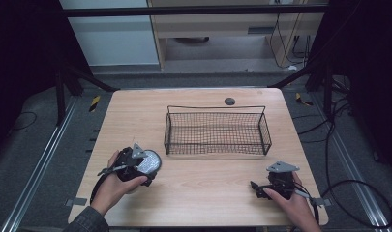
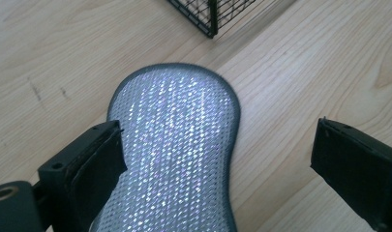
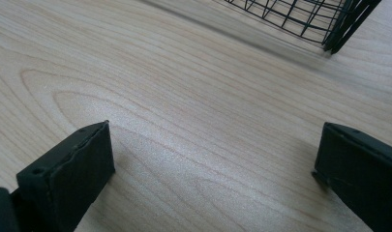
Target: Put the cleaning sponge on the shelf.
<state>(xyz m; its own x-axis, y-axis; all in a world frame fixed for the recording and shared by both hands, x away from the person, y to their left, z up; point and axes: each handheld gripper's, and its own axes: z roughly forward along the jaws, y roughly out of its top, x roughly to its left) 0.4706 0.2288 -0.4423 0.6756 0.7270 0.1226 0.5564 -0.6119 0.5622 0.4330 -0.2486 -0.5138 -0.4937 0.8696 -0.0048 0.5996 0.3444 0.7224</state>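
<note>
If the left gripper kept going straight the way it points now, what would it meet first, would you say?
Most likely the silver scrubbing pad, which lies flat between the open jaws of the left gripper. Beyond it stands a corner of the wire basket.

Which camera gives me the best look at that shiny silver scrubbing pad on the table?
The left gripper view: the scrubbing pad lies flat on the wood between the open jaws, its sparkly mesh and dark edge clear. The high view shows part of it, small, beside the left gripper. The right gripper view looks at bare table and a basket corner.
</note>
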